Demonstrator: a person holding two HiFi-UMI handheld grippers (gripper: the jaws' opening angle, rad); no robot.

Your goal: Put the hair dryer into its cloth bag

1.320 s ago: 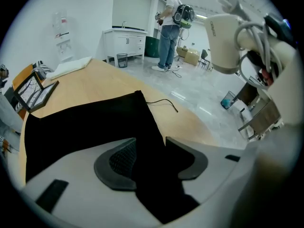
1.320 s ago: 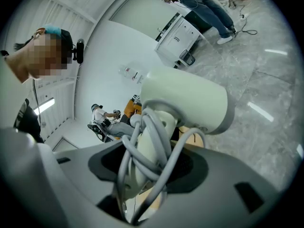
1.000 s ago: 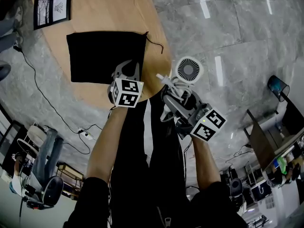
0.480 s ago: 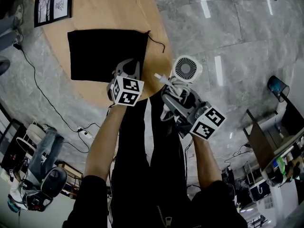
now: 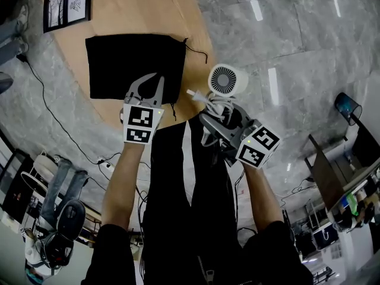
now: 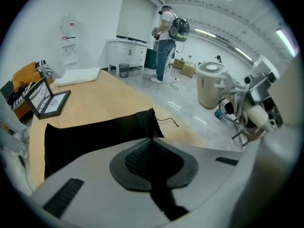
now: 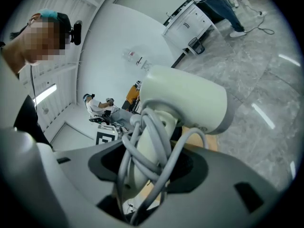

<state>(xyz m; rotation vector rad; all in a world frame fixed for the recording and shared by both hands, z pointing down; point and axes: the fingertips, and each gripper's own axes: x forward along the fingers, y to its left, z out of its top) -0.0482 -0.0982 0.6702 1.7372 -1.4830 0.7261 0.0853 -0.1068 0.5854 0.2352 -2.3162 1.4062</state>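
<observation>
The cloth bag [image 5: 124,58] is laid flat on the round wooden table [image 5: 136,10], with a framed picture [image 5: 66,9] standing beyond it. The bag's near edge is pinched by the left gripper [image 5: 155,79], whose jaws are seen closed together on the black fabric, which is drawn up to them at the corner where the drawstring [image 5: 199,55] trails off. The white hair dryer [image 5: 224,81] is held off the table's edge, just beside the bag. Its handle, with the grey cord [image 7: 142,141] wound around it, is clamped between the wide-set jaws of the right gripper [image 5: 221,116].
</observation>
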